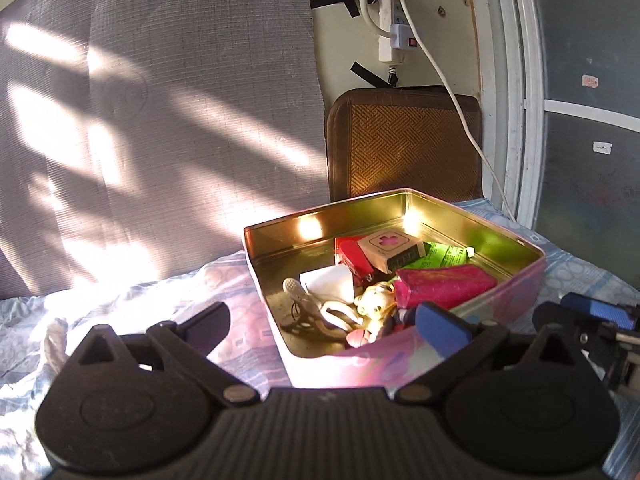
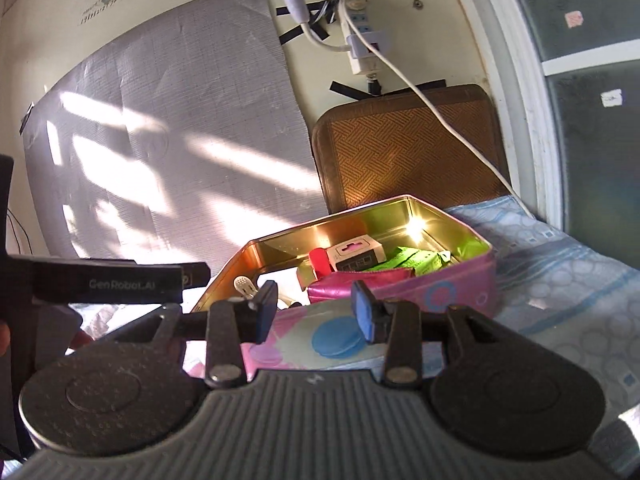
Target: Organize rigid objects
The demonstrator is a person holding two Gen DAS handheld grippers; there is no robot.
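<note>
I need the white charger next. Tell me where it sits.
In the left wrist view the white charger lies inside the pink tin, left of middle, just left of the red box and behind the white clip.

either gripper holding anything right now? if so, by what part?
Nothing is held. The left gripper is wide open with only the near corner of the pink tin between its fingers, untouched. The right gripper is open too, pads clear of the tin.

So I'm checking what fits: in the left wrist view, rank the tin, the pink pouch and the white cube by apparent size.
Largest to smallest:
1. Tin
2. Pink pouch
3. White cube
</note>
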